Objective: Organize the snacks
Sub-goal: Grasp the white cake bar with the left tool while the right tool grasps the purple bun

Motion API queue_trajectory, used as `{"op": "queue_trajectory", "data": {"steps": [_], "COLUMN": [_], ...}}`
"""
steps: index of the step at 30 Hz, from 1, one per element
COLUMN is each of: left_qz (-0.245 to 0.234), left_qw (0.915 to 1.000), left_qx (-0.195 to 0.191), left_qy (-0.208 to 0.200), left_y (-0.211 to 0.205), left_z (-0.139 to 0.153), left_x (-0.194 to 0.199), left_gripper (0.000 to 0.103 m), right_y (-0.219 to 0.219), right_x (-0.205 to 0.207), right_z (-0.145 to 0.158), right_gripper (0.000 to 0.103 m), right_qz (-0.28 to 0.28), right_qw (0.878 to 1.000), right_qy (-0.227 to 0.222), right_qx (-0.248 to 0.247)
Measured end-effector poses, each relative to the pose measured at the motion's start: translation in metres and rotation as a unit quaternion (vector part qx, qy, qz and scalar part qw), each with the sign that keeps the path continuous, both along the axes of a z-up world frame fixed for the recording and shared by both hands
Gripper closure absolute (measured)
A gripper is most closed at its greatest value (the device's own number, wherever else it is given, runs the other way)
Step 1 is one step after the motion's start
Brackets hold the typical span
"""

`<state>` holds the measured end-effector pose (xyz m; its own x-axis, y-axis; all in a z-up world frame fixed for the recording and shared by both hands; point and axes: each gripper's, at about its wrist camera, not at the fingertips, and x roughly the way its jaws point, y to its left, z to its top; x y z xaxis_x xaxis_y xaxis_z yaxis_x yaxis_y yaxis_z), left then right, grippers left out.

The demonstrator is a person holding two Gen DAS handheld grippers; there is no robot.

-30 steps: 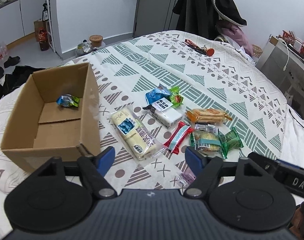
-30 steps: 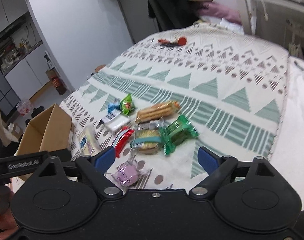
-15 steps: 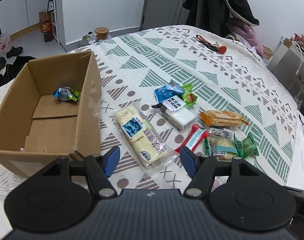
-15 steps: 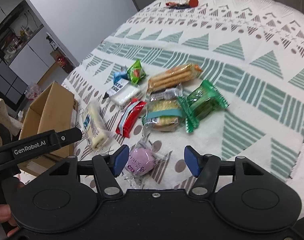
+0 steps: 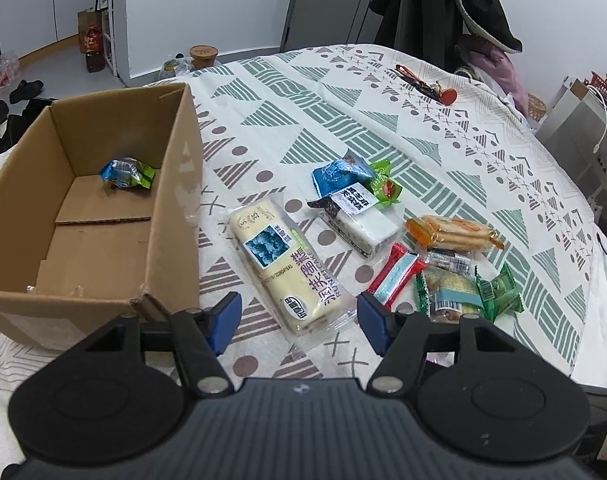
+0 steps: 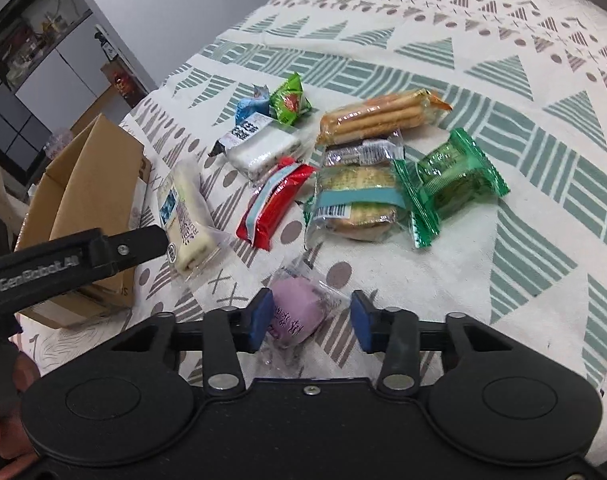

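A brown cardboard box (image 5: 175, 160) stands open on the left of the patterned cloth, with one blue-green snack packet (image 5: 125, 172) inside. My left gripper (image 5: 299, 318) is open, and the near end of a long pale cake packet (image 5: 287, 264) lies just ahead of its fingers. My right gripper (image 6: 311, 318) is open and straddles a purple round snack in a clear wrapper (image 6: 295, 314); the left pad is close against it. Beyond lie a red packet (image 6: 275, 204), a round cracker pack (image 6: 355, 204) and a green packet (image 6: 451, 184).
More snacks sit mid-cloth: a biscuit stick pack (image 5: 451, 232), a white bar (image 5: 359, 216), and blue (image 5: 335, 174) and green (image 5: 383, 186) packets. A red-capped item (image 5: 447, 96) lies at the far side. The cloth's edge drops off at the right.
Both grippers have dropped lower and moved closer to the snacks. The right gripper's fingers have narrowed around the purple snack. The left gripper's fingers have closed in somewhat near the long cake packet.
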<state>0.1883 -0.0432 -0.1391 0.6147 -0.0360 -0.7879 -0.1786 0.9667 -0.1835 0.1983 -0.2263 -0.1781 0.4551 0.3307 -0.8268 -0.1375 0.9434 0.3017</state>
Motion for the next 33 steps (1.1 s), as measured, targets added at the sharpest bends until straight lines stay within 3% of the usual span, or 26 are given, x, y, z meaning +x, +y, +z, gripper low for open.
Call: {"op": "queue_trajectory", "data": {"steps": [5, 15, 25, 27, 28, 33], "left_qz": [-0.004, 0.017, 0.062, 0.062, 0.060, 0.048], "left_qw": [1.0000, 0.9998, 0.9978, 0.9977, 0.9978, 0.9984], "left_qx": [-0.002, 0.008, 0.005, -0.001, -0.003, -0.001], "left_qy": [0.000, 0.009, 0.024, 0.026, 0.028, 0.029], "left_y": [-0.003, -0.012, -0.012, -0.010, -0.010, -0.010], "left_z": [-0.005, -0.021, -0.037, -0.038, -0.039, -0.039], "left_x": [0.007, 0.025, 0.034, 0.033, 0.032, 0.030], "left_gripper": [0.040, 0.040, 0.040, 0.043, 0.050, 0.062], "right_y": [-0.012, -0.028, -0.026, -0.023, -0.022, -0.015], "right_x": [0.001, 0.006, 0.010, 0.011, 0.012, 0.017], "right_z": [0.004, 0.006, 0.004, 0.003, 0.002, -0.004], "right_gripper": [0.073, 0.073, 0.055, 0.050, 0.048, 0.048], "right_qz": [-0.030, -0.084, -0.078, -0.071, -0.070, -0.057], "right_qw": [0.999, 0.995, 0.996, 0.996, 0.997, 0.998], "right_qy": [-0.014, -0.043, -0.044, -0.045, -0.044, -0.030], "right_qx": [0.005, -0.013, -0.012, -0.011, -0.012, -0.027]}}
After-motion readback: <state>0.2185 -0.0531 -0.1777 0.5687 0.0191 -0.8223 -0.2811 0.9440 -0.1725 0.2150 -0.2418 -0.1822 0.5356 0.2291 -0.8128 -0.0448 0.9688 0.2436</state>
